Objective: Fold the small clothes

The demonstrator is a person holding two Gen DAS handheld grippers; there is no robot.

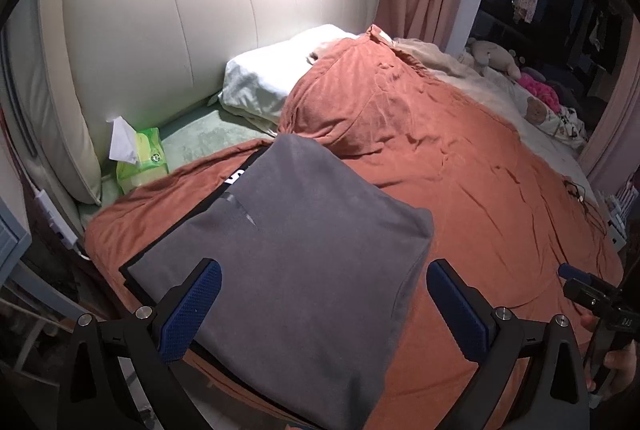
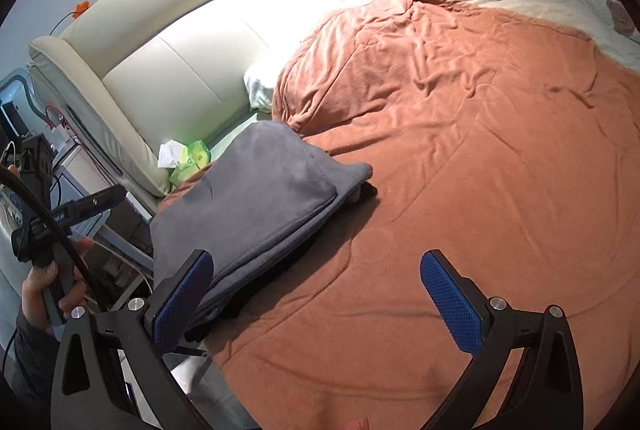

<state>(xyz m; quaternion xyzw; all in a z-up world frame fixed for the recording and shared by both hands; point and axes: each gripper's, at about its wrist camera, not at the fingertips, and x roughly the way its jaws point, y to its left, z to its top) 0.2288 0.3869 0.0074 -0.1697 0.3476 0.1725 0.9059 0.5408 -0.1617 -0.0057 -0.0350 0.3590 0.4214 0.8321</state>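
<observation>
A grey garment [image 1: 296,250] lies folded into a thick rectangle on the orange blanket [image 1: 460,166], on top of black cloth that shows along its left edge. My left gripper [image 1: 324,304] is open, its blue pads [image 1: 192,306] wide apart just above the garment's near part, holding nothing. In the right wrist view the same grey garment [image 2: 248,202] lies to the left of my right gripper [image 2: 318,300], which is open and empty above the orange blanket [image 2: 480,150]. The other gripper shows at the edge of each view [image 1: 600,302] [image 2: 48,214].
A cream padded headboard [image 1: 192,30] stands behind. A green tissue pack [image 1: 142,158] lies by it, with a white pillow [image 1: 272,78] beside. Plush toys [image 1: 496,54] and a pale blanket sit at the far side. A bedside stand with cables [image 2: 60,134] is left of the bed.
</observation>
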